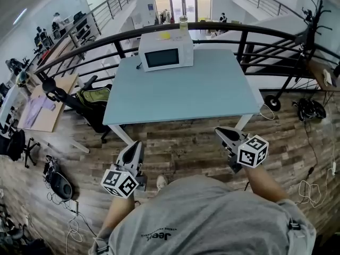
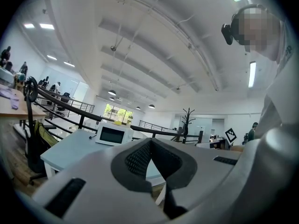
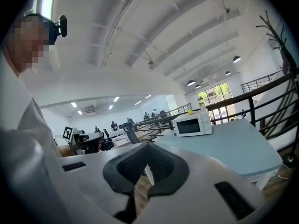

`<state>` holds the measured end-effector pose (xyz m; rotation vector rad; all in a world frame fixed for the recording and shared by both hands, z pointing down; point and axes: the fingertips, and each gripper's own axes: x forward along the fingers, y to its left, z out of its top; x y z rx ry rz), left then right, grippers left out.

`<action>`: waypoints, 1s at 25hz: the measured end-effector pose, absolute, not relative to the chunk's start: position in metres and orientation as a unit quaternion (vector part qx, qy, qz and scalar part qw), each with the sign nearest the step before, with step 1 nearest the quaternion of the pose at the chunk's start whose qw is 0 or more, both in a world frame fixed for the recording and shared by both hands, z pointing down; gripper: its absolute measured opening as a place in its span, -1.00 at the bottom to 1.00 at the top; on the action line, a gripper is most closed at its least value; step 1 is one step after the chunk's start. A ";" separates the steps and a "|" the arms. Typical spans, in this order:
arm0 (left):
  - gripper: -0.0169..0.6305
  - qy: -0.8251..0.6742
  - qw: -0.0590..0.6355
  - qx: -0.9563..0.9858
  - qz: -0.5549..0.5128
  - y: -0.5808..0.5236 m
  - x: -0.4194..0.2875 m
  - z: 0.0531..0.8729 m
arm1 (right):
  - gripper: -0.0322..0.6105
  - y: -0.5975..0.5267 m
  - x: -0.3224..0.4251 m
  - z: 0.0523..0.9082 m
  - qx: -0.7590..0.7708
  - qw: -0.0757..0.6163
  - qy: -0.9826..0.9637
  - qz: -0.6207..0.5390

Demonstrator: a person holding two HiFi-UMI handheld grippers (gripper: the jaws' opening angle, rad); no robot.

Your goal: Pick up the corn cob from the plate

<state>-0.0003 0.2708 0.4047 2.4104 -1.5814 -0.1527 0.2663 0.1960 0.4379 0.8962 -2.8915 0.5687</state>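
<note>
A person stands on a wooden floor (image 1: 180, 142) in front of a pale blue bench (image 1: 202, 89), seen from a camera on their head looking steeply down. The person holds a left gripper (image 1: 138, 145) and a right gripper (image 1: 222, 133) low in front of the body, both short of the near edge of the bench and well apart from each other.

In the left gripper view, its fingers (image 2: 133, 160) are closed together at the tip with nothing between them. In the right gripper view, its fingers (image 3: 168, 167) are likewise pressed together and empty. Both grippers point roughly level towards the bench.

The only thing on the bench is a white microwave (image 1: 164, 52) at its far edge, door closed; a small yellow object (image 1: 164, 35) lies on its roof and a clear jar (image 1: 183, 21) shows just above it. A dark railing (image 1: 265, 36) curves behind the bench, and beyond it lies an open office hall with desks and people in the distance.

No plate and no corn cob shows in any view, and the rest of the bench top is bare, so I cannot tell where the corn cob is.

Judged from this, the task has hardly begun. Nothing is held or touched. Finding the plate, reaching it, opening the fingers, closing them on the cob and lifting it all remain to be done.
</note>
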 end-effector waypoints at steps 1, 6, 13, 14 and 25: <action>-0.92 -0.539 0.126 0.831 -0.056 0.260 -0.013 0.407 | -0.88 0.187 0.254 0.438 0.295 0.032 -0.937 0.184; -0.92 -0.521 0.122 0.843 -0.053 0.204 -0.091 0.411 | -0.88 0.136 0.172 0.435 0.311 0.029 -0.932 0.187; -0.92 -0.497 0.114 0.859 -0.046 0.140 -0.191 0.403 | -0.88 0.077 0.071 0.423 0.328 0.015 -0.925 0.193; -0.92 -0.496 0.113 0.860 -0.047 0.134 -0.201 0.403 | -0.88 0.071 0.060 0.424 0.329 0.018 -0.924 0.194; -0.92 -0.510 0.133 0.848 -0.062 0.091 -0.277 0.415 | -0.88 0.016 0.000 0.422 0.333 0.030 -0.921 0.198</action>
